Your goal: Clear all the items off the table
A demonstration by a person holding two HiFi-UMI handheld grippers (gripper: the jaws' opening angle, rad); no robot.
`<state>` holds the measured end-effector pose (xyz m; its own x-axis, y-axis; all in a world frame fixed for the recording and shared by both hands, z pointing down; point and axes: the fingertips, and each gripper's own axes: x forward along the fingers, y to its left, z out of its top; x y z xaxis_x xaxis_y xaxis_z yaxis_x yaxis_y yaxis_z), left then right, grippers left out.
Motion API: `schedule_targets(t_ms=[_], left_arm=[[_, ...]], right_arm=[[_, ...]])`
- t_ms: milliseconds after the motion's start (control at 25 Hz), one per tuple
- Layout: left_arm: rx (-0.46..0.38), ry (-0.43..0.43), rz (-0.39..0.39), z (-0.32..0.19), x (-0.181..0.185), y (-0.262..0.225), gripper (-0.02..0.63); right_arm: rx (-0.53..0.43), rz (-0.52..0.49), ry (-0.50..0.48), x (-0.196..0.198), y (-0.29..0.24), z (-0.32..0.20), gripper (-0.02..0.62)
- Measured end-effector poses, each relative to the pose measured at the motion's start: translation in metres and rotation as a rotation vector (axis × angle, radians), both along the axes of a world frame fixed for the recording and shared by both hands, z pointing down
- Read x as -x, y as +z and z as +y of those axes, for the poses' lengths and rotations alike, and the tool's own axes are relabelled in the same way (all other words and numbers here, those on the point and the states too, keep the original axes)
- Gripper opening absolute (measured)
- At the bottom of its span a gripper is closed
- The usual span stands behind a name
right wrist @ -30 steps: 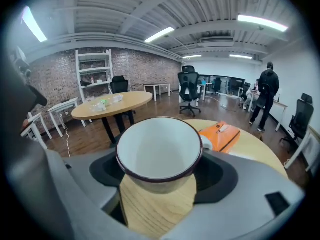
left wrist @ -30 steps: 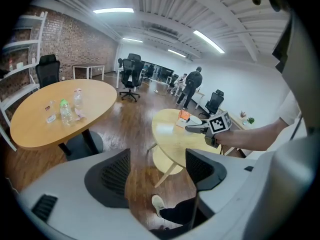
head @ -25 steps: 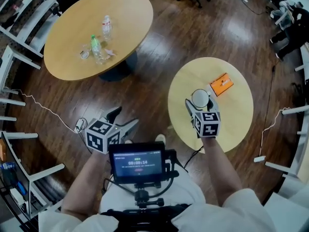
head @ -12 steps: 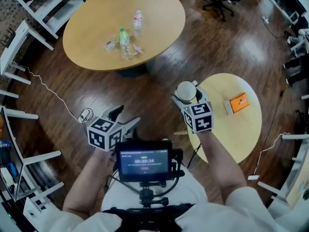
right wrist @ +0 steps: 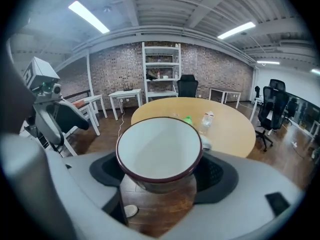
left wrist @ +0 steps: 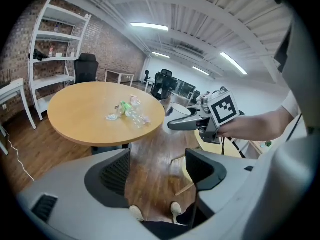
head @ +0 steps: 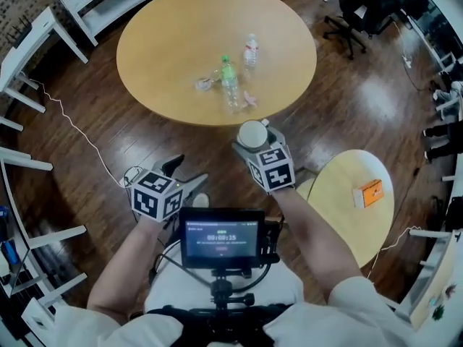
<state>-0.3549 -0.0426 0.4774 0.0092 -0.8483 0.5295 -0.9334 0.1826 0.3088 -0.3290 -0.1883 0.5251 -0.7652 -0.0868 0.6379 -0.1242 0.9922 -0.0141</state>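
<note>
My right gripper (head: 252, 142) is shut on a white bowl (head: 252, 133) with a dark red rim, held in the air over the wooden floor between two tables. In the right gripper view the bowl (right wrist: 159, 151) fills the space between the jaws. Ahead, the large round wooden table (head: 166, 35) carries a green-capped bottle (head: 230, 85), a clear bottle (head: 250, 49) and crumpled plastic (head: 206, 83). An orange box (head: 370, 193) lies on the small round table (head: 340, 208) at the right. My left gripper (head: 184, 176) hangs open and empty over the floor.
White shelving racks (head: 29, 42) line the left side and a cable (head: 72, 129) runs across the floor. Black office chairs (head: 369, 6) stand at the far right. The person's feet (left wrist: 152, 211) show below the left gripper. A monitor (head: 221, 237) is mounted at chest height.
My right gripper has carried the bowl left, from above the small table to the floor near the large table's edge. The view has swung left with it, and the left gripper has shifted too.
</note>
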Motion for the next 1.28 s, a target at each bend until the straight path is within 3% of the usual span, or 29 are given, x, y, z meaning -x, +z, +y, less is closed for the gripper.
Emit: schedule_targets(t_ms=[320,560,880,1280], left_arm=[[0.065,0.035,0.012,0.027,0.073,0.019,0.342],[0.079,0.033,0.026,0.039,0.112,0.024,0.342],[0.084,0.017,0.061,0.046,0.131,0.045,0.342],[0.089,0.06,0.084,0.036,0.126,0.053,0.342]], right_arm=[[0.0,0.029,0.033,0.122,0.04,0.008,0.408],[-0.01,0.076,0.063,0.174,0.07,0.003,0.408],[-0.021,0.125,0.082,0.199,0.111,-0.001,0.41],[0.011,0.071,0.093,0.199,0.101,-0.004,0.439]])
